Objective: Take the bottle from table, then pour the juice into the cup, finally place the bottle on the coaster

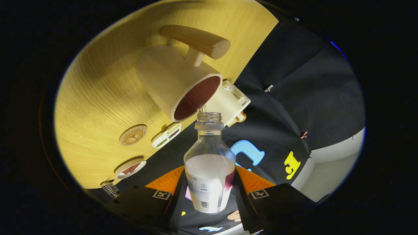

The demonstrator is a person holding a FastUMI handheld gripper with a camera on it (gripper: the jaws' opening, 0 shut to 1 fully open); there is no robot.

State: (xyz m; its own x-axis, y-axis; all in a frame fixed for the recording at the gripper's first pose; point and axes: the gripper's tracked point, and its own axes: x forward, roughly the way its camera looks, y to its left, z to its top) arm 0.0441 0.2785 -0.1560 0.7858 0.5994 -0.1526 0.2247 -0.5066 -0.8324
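My gripper [209, 191] is shut on a clear plastic bottle [209, 163] with no cap, both fingers pressing on its labelled lower part. The whole view is rolled over, so the bottle is tipped sideways relative to the table. White juice fills part of the bottle, and a thin stream runs from its mouth [209, 116] into the cream cup [178, 83] just beyond, which has a brown inside and a wooden handle [196, 39]. A round wooden coaster [133, 134] lies on the wooden table [94, 98] beside the cup.
A cream toaster [230, 98] stands behind the cup at the table's back edge. A small white box [166, 134] lies near the coaster. A small white dish [130, 168] and a ribbed clear object [110, 188] sit further along the table.
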